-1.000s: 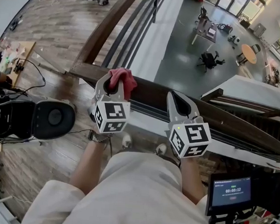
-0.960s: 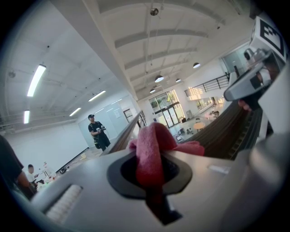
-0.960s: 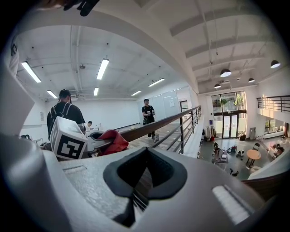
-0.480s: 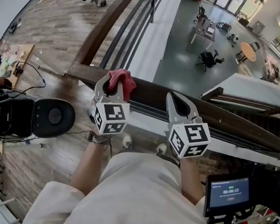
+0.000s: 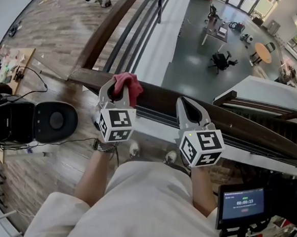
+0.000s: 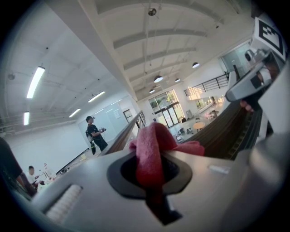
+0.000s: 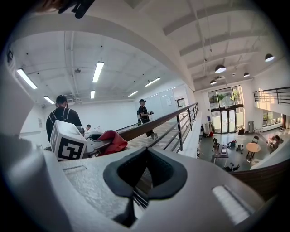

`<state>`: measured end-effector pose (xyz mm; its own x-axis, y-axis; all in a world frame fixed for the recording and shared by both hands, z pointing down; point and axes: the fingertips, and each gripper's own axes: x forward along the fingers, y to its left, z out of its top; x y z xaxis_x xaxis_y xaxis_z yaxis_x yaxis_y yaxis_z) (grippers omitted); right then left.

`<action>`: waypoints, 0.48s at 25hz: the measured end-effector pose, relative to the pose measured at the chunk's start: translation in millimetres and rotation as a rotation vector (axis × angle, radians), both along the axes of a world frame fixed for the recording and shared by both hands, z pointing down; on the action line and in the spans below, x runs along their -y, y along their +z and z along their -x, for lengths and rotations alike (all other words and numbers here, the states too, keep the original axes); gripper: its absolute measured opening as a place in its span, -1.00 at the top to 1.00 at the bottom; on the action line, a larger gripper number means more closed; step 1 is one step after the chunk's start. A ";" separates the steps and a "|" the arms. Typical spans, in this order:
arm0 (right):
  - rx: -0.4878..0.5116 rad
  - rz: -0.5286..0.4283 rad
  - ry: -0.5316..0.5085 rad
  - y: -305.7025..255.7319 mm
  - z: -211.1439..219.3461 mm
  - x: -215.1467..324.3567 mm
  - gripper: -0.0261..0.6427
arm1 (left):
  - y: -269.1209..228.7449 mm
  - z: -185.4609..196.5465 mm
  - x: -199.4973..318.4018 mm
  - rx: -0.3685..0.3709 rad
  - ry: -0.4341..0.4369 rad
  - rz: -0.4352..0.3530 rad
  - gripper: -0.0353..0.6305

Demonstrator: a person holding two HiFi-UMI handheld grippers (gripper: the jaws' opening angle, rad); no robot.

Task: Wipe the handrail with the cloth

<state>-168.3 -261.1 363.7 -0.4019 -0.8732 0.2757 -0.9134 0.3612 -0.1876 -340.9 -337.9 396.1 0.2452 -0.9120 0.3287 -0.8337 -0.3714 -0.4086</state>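
- Our left gripper [image 5: 119, 87] is clamped on the red cloth [image 5: 131, 82]. In the left gripper view one fold runs down through the opening between the pads, and the rest bunches out beyond the tips.
- The cloth sits over the dark wooden handrail [image 5: 250, 129], close to the corner where it meets a second rail [image 5: 112, 28] running away from us. We cannot tell whether the cloth presses on the wood or hangs just above it.
- Our right gripper [image 5: 191, 109] hovers over the same handrail, to the right of the left one and apart from it. Its jaws are closed tip to tip with nothing between them.
- We judge the cloth light, soft and limp. It will fold and drag rather than push, so a loose wad may roll under itself as it slides.
- The hold is on a fold near the middle, which leaves a free bunch to meet the wood. That seems a sound place to take it, provided the bunch and not the hard jaw tips bears on the rail.
- The handrail looks smooth and polished, so we expect easy sliding. Steady downward pressure should matter more than a tighter pinch.
- By our reading, most of the handrail's length, stretching off to the right, is yet to be wiped.
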 end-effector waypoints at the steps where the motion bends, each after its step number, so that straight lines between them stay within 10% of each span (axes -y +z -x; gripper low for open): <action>1: 0.000 0.001 0.001 0.4 -0.3 -0.2 0.91 | 0.2 -0.1 -0.1 0.000 0.000 0.000 0.82; 12: 0.001 0.008 -0.005 2.0 0.0 -1.5 0.91 | 1.5 0.6 -0.8 -0.001 -0.006 -0.003 0.82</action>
